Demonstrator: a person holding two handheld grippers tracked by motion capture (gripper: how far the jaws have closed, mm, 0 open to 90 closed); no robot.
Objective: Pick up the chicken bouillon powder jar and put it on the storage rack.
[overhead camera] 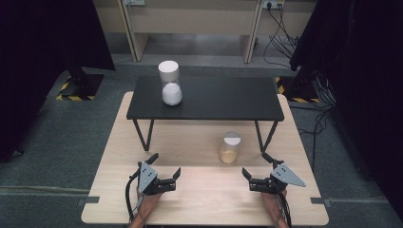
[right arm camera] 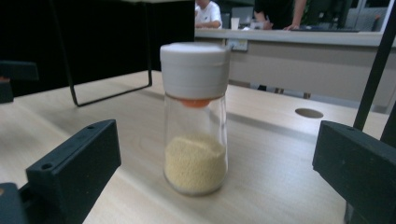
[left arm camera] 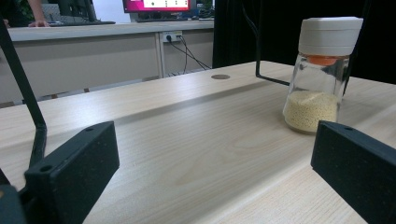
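A light wooden table (overhead camera: 199, 199) carries a black shelf (overhead camera: 209, 99) and a glass jar (overhead camera: 230, 148).

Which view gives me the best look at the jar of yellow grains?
The right gripper view: the jar stands centred and close. The left gripper view has it off to the right, and the high view shows it small from above.

The glass jar (overhead camera: 230, 148) stands upright on the light wooden table, near its middle and just in front of the black shelf's right legs. It is clear, with a thick white lid (right arm camera: 194, 69) closed on top and an orange ring beneath it. Pale yellow grains (left arm camera: 311, 111) fill roughly its lower 1/3.
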